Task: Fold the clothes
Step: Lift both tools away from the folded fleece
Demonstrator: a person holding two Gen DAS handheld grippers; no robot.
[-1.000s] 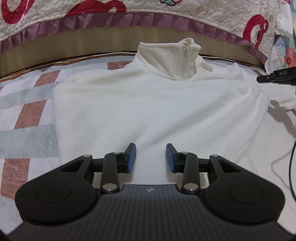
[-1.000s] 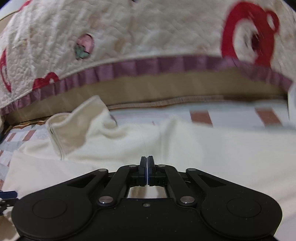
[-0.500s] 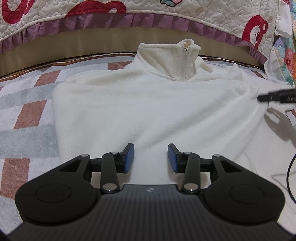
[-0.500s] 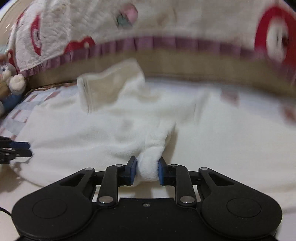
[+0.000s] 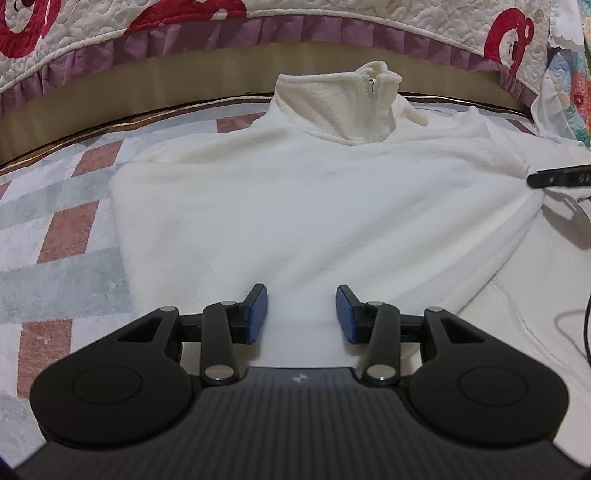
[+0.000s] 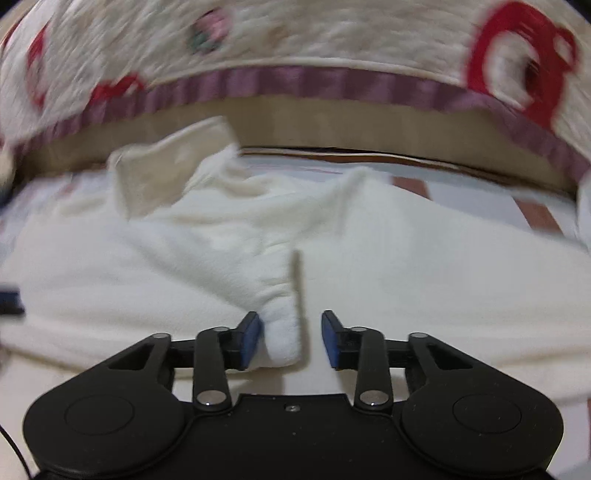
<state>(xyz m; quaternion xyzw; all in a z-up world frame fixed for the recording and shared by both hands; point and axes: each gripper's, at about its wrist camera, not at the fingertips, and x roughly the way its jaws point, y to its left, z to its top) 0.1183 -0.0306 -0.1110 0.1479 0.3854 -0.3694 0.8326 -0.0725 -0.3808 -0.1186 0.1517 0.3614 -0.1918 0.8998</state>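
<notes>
A white fleece pullover (image 5: 314, 206) lies flat on the patterned rug, its zip collar (image 5: 340, 107) standing up at the far end. My left gripper (image 5: 301, 314) hovers open over the near hem, its blue pads apart with only flat fleece below them. In the right wrist view the same pullover (image 6: 406, 277) fills the middle. My right gripper (image 6: 291, 339) has its jaws opening around a raised fold of fleece (image 6: 282, 332). The fold leans on the left pad and stands clear of the right pad. One finger (image 5: 557, 179) of the right gripper shows at the pullover's right edge.
A quilted bedspread (image 5: 295, 29) with red figures and a purple frill hangs across the back. The checked pink and grey rug (image 5: 55, 229) stretches to the left. A black cable (image 5: 587, 332) runs down the right edge.
The right gripper went from shut to open, loosening its pinch on the fleece fold, and shifted sideways and lower. The left jaws spread slightly; the left hand stayed put.
</notes>
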